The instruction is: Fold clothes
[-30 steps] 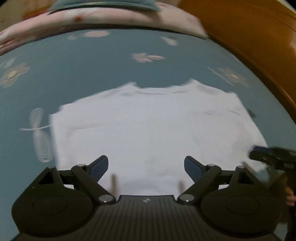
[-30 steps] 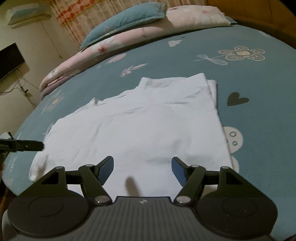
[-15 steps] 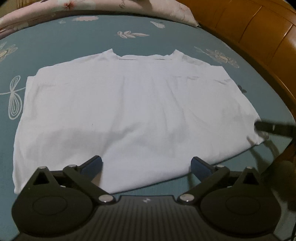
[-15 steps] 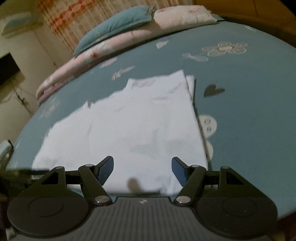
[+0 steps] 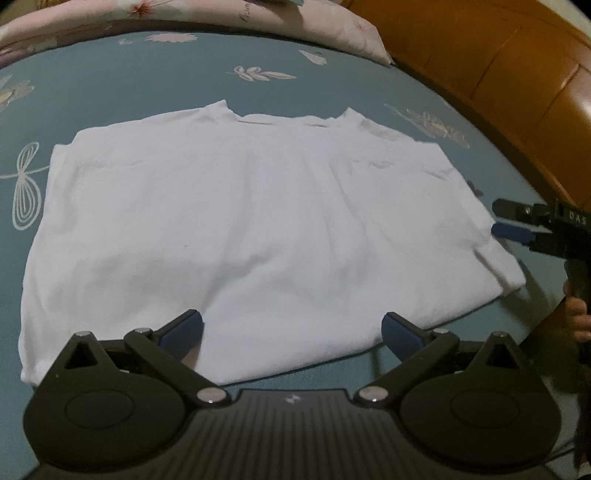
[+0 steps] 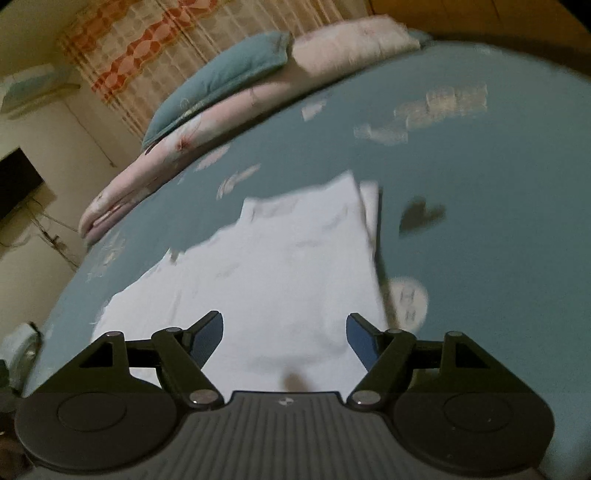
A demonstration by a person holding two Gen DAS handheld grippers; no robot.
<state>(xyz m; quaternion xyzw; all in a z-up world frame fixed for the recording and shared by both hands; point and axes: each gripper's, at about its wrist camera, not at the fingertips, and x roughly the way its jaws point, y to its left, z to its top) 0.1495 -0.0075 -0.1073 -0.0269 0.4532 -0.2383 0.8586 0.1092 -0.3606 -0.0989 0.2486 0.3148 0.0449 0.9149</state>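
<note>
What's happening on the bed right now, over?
Left gripper and right gripper open, jaws just widened, empty. White T-shirt flat on blue bedsheet, sleeves tucked in. Nothing in the way.

Both hand-held grippers (image 5: 291,332) (image 6: 284,336) have just opened wider.

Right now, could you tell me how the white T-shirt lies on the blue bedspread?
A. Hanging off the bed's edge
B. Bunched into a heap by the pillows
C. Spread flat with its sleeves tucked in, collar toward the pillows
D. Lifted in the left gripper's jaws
C: the white T-shirt lies flat on the blue bedspread, collar toward the pillows, no sleeves sticking out.
</note>
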